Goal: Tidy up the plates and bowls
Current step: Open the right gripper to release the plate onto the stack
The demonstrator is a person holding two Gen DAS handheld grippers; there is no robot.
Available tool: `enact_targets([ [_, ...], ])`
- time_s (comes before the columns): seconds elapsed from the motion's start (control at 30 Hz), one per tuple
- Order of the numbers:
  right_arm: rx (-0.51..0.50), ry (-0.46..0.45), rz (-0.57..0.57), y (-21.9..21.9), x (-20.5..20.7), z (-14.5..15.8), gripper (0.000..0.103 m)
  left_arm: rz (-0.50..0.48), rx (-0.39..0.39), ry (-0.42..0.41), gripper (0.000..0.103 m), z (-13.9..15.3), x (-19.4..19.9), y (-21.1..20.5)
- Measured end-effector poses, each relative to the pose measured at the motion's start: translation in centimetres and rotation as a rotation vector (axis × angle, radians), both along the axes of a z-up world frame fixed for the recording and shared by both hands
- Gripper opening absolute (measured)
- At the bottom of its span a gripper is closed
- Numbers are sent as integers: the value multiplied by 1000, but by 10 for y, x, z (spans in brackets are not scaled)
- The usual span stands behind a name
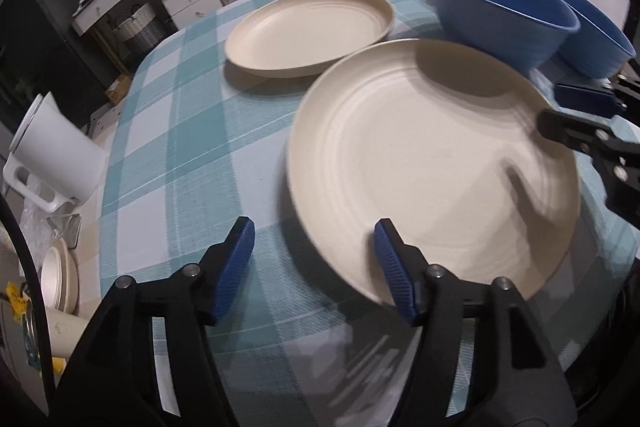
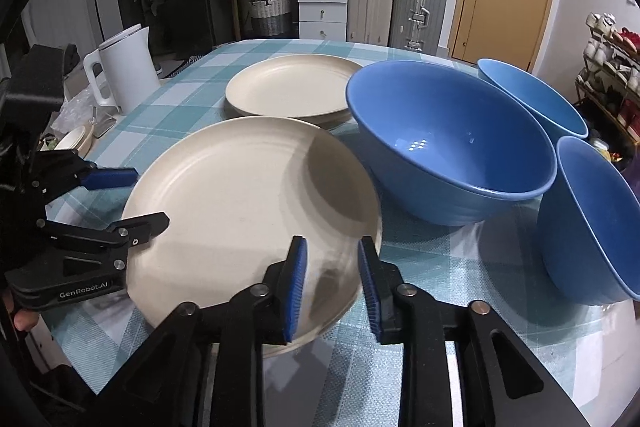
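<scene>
A cream plate (image 1: 432, 163) lies near me, blurred; it also shows in the right wrist view (image 2: 248, 211). My left gripper (image 1: 316, 267) is open, its right finger over the plate's near rim, its left finger over the cloth. It shows in the right wrist view (image 2: 140, 199) with the plate's left rim between its jaws. My right gripper (image 2: 332, 283) is open astride the plate's near right rim; it shows in the left wrist view (image 1: 560, 111). A second cream plate (image 1: 308, 31) (image 2: 288, 89) lies farther back. Three blue bowls (image 2: 452, 143) (image 2: 532, 95) (image 2: 592, 223) stand at the right.
The table has a teal checked cloth (image 1: 184, 155). A white kettle (image 2: 128, 71) stands at the table's left edge, with small cream dishes (image 1: 60, 279) beside it. Suitcases (image 2: 400, 7) and drawers stand behind the table.
</scene>
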State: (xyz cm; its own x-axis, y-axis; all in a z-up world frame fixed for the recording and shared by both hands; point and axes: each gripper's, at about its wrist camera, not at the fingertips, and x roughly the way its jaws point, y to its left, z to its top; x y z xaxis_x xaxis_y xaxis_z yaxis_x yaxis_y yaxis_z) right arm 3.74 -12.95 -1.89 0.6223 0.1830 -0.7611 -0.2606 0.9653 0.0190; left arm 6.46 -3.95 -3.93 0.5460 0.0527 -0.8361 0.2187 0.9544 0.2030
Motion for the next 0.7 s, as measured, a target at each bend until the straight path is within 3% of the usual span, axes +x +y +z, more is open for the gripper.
enact_targets([
  [0.1, 12, -12, -2, -2, -2, 3, 51, 37, -44, -12, 63, 6, 3, 12],
  [0.17, 24, -22, -2, -4, -4, 7, 60, 59, -90, -27, 75, 13, 4, 21],
  [0.27, 45, -41, -1, -6, -7, 14, 78, 102, -157, -68, 80, 28, 3, 36],
  [0.33, 54, -60, 0, -8, -10, 20, 84, 114, -204, -91, 84, 37, 2, 42],
  [0.43, 49, -106, -9, -9, -13, 33, 92, 133, -244, -133, 102, 49, -2, 48],
  [0.5, 60, -137, -11, -11, -14, 42, 102, 143, -270, -161, 102, 58, -5, 52],
  [0.7, 96, -199, -11, -20, -10, 73, 102, 177, -351, -199, 102, 79, -10, 55],
])
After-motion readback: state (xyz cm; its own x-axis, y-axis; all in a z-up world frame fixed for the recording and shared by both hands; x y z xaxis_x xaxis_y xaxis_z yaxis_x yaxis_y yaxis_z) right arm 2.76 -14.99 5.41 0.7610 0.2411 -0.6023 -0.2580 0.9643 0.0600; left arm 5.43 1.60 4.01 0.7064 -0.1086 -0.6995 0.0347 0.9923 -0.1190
